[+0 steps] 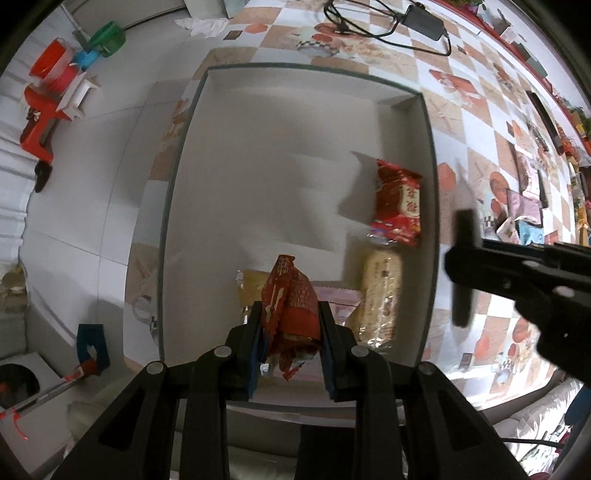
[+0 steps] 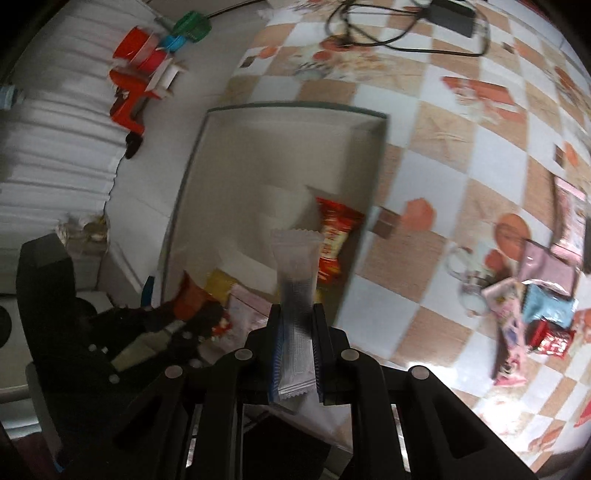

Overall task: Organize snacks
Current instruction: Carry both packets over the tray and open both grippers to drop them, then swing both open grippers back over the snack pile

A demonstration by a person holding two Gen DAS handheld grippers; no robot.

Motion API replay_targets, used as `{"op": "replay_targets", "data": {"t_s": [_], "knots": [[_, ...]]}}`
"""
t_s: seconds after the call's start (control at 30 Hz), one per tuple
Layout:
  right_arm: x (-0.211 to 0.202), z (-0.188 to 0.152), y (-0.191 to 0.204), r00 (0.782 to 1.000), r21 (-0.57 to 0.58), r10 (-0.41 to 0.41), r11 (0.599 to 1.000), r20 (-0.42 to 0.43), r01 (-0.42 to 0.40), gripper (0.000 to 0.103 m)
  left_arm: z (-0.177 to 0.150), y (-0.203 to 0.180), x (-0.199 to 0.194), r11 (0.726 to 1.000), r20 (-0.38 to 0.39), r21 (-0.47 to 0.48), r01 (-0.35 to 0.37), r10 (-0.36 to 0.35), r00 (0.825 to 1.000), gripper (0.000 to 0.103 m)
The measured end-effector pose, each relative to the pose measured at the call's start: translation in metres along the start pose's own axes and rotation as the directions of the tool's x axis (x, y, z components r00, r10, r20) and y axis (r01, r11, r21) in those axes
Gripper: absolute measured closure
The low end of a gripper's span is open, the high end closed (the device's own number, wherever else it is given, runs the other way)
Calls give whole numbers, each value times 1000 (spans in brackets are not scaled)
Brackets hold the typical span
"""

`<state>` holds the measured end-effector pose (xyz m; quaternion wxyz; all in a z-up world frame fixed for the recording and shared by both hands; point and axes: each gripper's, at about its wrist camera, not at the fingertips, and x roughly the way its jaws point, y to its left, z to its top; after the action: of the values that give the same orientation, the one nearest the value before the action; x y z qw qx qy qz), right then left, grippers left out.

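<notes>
In the left wrist view my left gripper (image 1: 290, 310) is shut on a crinkled red snack packet (image 1: 291, 295), held over the near end of a white box (image 1: 258, 184). The box holds a red packet (image 1: 399, 206), a pale cracker packet (image 1: 380, 295), a yellow packet (image 1: 251, 291) and a pink one (image 1: 341, 301). My right gripper (image 1: 464, 269) comes in from the right, beside the box wall. In the right wrist view my right gripper (image 2: 296, 310) is shut on a long clear-and-silver sachet (image 2: 297, 266), above the box (image 2: 288, 155). My left gripper (image 2: 192, 314) shows at lower left with its red packet (image 2: 190, 293).
A checked orange-and-white tablecloth (image 2: 443, 155) covers the table. Several loose snack packets (image 2: 535, 302) lie in a pile to the right. A black power brick with cables (image 1: 424, 20) lies beyond the box. Red, blue and green tape rolls and a tape gun (image 1: 55, 88) sit on the floor to the left.
</notes>
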<state>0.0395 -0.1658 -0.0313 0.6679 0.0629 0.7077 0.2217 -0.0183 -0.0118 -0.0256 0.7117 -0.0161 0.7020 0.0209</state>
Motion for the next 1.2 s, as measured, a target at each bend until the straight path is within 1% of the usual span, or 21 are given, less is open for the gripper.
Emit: {"op": "replay_targets", "data": {"t_s": [0.13, 0.17, 0.23, 0.27, 0.3, 0.33, 0.37, 0.4, 0.43, 0.47, 0.63, 0.73, 0.77, 0.8, 0.83, 0.87, 1.03, 1.07, 1.2], "knots": [[13, 4, 9, 1000, -4, 8, 1000, -28, -8, 87, -1, 1, 4, 1000, -7, 9, -9, 9, 1000, 72], [15, 5, 10, 999, -5, 10, 1000, -36, -10, 87, -1, 1, 5, 1000, -7, 11, -16, 16, 1000, 70], [22, 6, 13, 998, -7, 23, 1000, -57, -23, 87, -2, -1, 7, 999, -15, 22, -23, 23, 1000, 59], [24, 6, 13, 998, -4, 23, 1000, -62, -23, 86, -3, -1, 8, 999, -18, 25, -30, 31, 999, 43], [25, 5, 12, 997, 0, 20, 1000, -68, -20, 79, -4, -3, 8, 999, -13, 27, -39, 39, 999, 34], [26, 4, 9, 997, 6, 16, 1000, -72, -16, 75, -4, -4, 7, 999, -5, 17, -45, 45, 999, 32], [26, 3, 7, 997, 11, 15, 1000, -71, -15, 62, -4, -6, 6, 999, -2, 17, -47, 47, 999, 29], [24, 1, 5, 998, 16, 15, 1000, -68, -14, 43, -4, -8, 6, 999, -3, 20, -47, 48, 999, 27], [21, 0, 2, 998, 20, 13, 1000, -63, -12, 37, -4, -10, 6, 999, -4, 20, -49, 49, 999, 26], [18, -1, -2, 999, 28, 9, 1000, -54, -8, 35, -4, -12, 6, 999, -4, 22, -49, 49, 999, 24], [10, -10, -26, 999, 80, -2, 997, -51, 6, 35, -1, -24, 6, 998, -10, 42, -55, 56, 998, 24], [7, -18, -47, 999, 137, -12, 990, -50, 19, 35, 1, -33, 6, 997, -15, 54, -56, 57, 998, 24], [6, -22, -57, 999, 163, -19, 986, -50, 27, 24, 1, -37, 6, 997, -16, 60, -57, 58, 998, 24], [4, -25, -63, 999, 181, -24, 983, -49, 33, 8, 2, -41, 6, 996, -16, 65, -59, 60, 998, 24], [2, -28, -70, 999, 198, -30, 980, -45, 39, 2, 3, -45, 5, 995, -16, 73, -61, 63, 998, 24], [-1, -32, -79, 999, 224, -37, 974, -37, 44, 1, 3, -49, 5, 995, -16, 79, -65, 66, 998, 24], [-6, -48, -109, 997, 302, -53, 951, -49, 66, 1, 7, -68, 4, 991, -15, 115, -65, 67, 998, 23], [-7, -52, -115, 997, 316, -56, 946, -51, 69, 1, 8, -66, 4, 990, -13, 122, -63, 65, 998, 23], [-11, -75, -141, 996, 394, -71, 915, -54, 86, 1, 11, -82, 0, 988, -6, 145, -56, 57, 998, 23]]}}
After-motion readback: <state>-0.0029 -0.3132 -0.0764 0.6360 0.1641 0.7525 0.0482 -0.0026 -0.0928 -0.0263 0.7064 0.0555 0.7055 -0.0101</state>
